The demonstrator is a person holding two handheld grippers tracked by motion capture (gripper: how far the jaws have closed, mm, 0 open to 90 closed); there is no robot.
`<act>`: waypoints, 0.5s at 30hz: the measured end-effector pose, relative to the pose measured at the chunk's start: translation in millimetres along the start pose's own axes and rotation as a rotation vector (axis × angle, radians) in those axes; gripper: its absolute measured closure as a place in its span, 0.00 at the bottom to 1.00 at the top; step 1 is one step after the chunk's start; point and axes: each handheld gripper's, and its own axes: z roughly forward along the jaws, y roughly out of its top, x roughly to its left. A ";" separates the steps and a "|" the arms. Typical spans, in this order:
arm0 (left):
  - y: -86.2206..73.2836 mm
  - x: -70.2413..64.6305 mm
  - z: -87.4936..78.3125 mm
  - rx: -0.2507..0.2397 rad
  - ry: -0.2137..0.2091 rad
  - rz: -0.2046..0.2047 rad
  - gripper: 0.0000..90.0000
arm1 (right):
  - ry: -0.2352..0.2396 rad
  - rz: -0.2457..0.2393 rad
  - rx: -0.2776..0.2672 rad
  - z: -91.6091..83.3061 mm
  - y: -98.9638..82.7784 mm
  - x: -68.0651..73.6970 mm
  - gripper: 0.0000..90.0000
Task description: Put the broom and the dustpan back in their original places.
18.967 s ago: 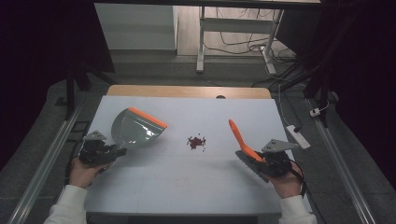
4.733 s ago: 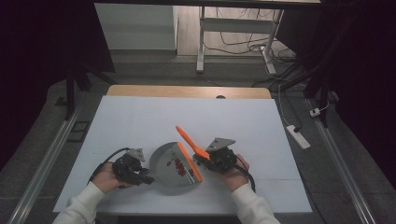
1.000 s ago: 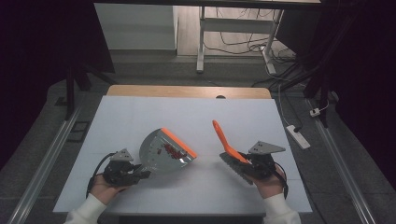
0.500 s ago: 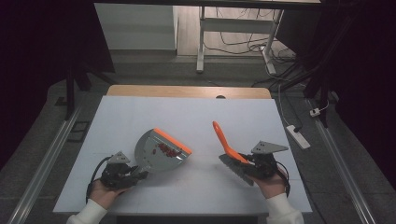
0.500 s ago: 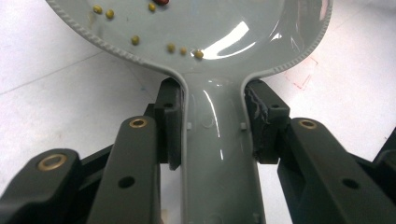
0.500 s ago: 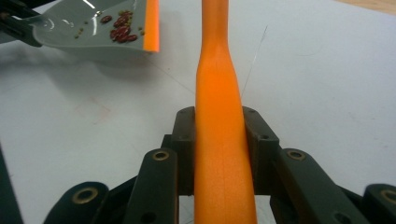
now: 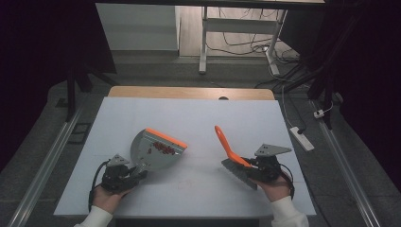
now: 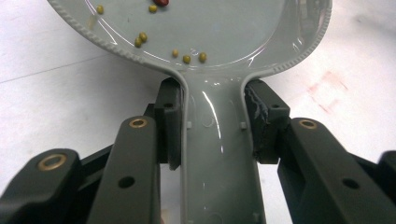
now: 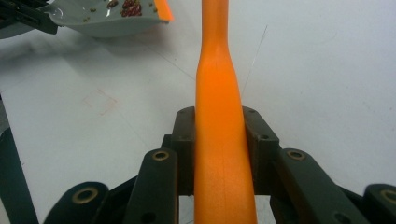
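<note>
Your left gripper [image 7: 124, 173] low at near-left of table [image 7: 198, 113], jaws clamped on grey dustpan [image 7: 156, 149] handle; pan tilted up, orange lip away from you. Your right gripper [image 7: 255, 166] at near-right, jaws clamped on orange brush [image 7: 228, 150] handle, which points up and away. One dustpan, one brush. Red and yellow-green beads [image 7: 163, 148] in pan; count unclear. No writing legible.

Left gripper [image 7: 124, 173] low at table's near-left, jaws clamped on a grey handle [image 8: 218, 154], left hand [image 7: 108, 198] behind it, right gripper [image 7: 259, 168] at near-right, jaws clamped on an orange handle [image 9: 219, 140], right hand [image 7: 276, 189] beneath, both sleeves white.
</note>
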 end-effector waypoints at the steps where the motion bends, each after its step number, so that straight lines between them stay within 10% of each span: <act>1: -0.2 0.7 0.1 -0.002 0.007 -0.006 0.69 | 0.002 0.005 0.004 -0.2 -0.7 -0.5 0.78; 15: -2.4 11.7 6.8 -0.029 0.114 -0.093 0.69 | 0.021 0.026 0.049 5.0 -7.2 2.3 0.78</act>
